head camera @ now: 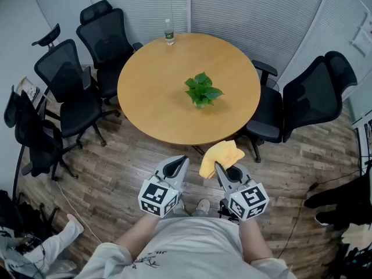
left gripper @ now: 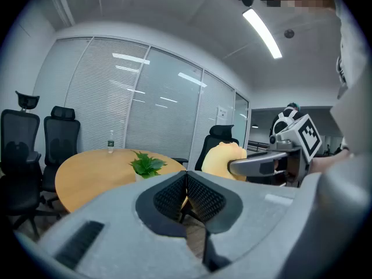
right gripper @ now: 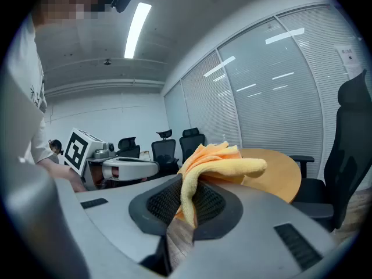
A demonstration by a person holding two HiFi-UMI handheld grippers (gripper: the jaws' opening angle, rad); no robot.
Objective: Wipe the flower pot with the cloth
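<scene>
Right gripper view shows the right gripper (right gripper: pixel 185 197) pinching the soft, floppy cloth (right gripper: pixel 220 163), the left gripper (left gripper: pixel 186 182) closed empty, while the small flower pot (head camera: pixel 200 104), centre of the head view, probably tips easily.

Small meeting room. A round wooden table (head camera: pixel 157 92) with a light honey-coloured top stands mid-room. The floor (head camera: pixel 116 167) is dark wood-look planks, with a thin pale cable (head camera: pixel 72 205) trailing across it at the left.

The far side is a run of glass panels (head camera: pixel 250 10) in slim frames, with pale blinds drawn. The left wall (head camera: pixel 23 28) is plain and light.

Seating is black mesh office chairs with headrests. Three are grouped left of the table: one near the blinds (head camera: pixel 107 36), one beside it (head camera: pixel 64 92) and one farther out (head camera: pixel 32 132). A fourth chair (head camera: pixel 308 97) sits at the right, close to the table's edge.

The ceiling is white, with a long strip light (left gripper: pixel 261 32) switched on.
</scene>
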